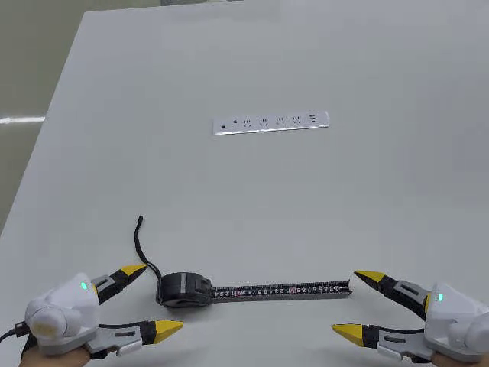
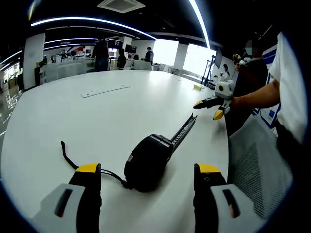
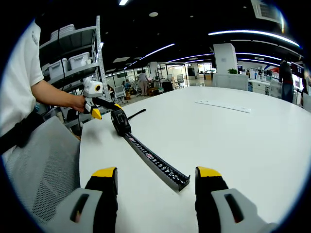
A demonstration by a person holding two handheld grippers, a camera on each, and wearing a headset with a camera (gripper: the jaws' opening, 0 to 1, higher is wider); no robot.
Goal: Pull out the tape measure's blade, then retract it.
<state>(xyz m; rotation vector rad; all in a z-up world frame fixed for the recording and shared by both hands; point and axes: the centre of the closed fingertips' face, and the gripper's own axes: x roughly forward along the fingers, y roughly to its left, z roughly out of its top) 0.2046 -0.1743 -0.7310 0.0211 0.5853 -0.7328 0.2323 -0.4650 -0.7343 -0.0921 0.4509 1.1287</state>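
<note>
The tape (image 1: pixel 183 290) lay on the table (image 1: pixel 306 206), blade (image 1: pixel 281 290) drawn out rightward (strap (image 1: pixel 140 241) trailing left). The left gripper (image 1: pixel 160 297) gaped wide beside the case, and the right gripper (image 1: pixel 346 301) gaped wide near the blade's tip. Both held nothing.

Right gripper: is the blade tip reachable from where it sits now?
Probably yes. The right gripper is open, and the blade tip lies just ahead of its jaws on the bare table, with nothing between them.
</note>
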